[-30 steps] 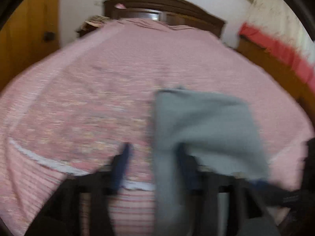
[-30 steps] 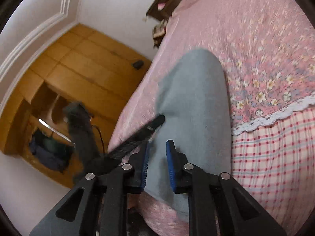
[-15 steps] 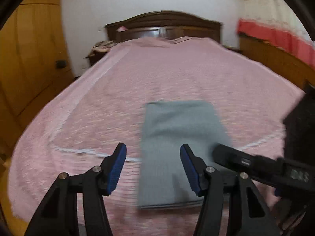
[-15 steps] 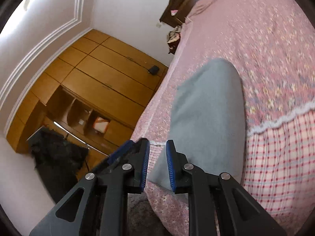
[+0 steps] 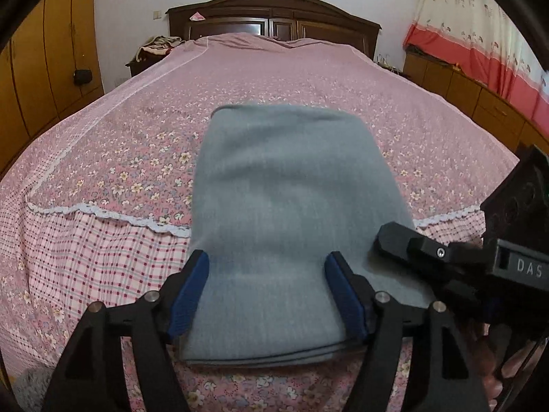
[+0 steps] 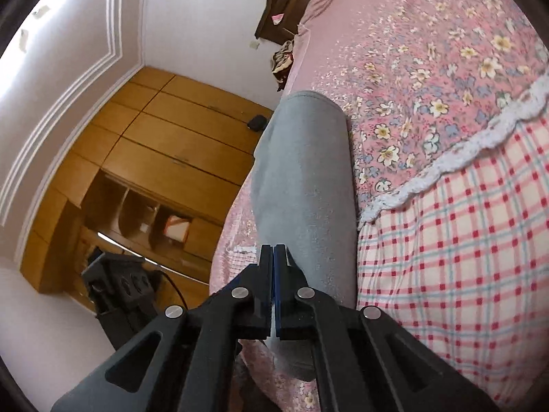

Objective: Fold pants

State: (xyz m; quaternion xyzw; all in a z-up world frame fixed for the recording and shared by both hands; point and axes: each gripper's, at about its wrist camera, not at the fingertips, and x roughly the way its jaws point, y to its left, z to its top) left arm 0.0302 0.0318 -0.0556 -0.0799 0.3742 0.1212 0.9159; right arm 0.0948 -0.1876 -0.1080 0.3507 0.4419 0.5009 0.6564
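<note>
The grey pants [image 5: 291, 206] lie folded into a flat rectangle near the foot edge of the bed. My left gripper [image 5: 267, 261] hovers over the near end of the pants. Its jaws are opening and its blue pads [image 5: 192, 288] straddle the cloth without pressing on it. My right gripper [image 6: 273, 250] is shut, pad against pad, with no cloth between. In the left wrist view the right gripper [image 5: 387, 237] comes in from the right, with its tip over the right edge of the pants. In the right wrist view the pants [image 6: 305, 178] stretch away ahead of it.
The bed cover [image 5: 137, 158] is pink and floral, with a lace seam and a checked band [image 5: 85, 257] at the foot. A dark headboard [image 5: 274, 10] stands at the far end. Wooden wardrobes [image 6: 164, 158] are on the left, a low cabinet [image 5: 480, 103] and curtain on the right.
The pants went from lifted and draped to lying flat on the bed. The left gripper drew back and its jaws widened. The right gripper's jaws closed together and it sank lower.
</note>
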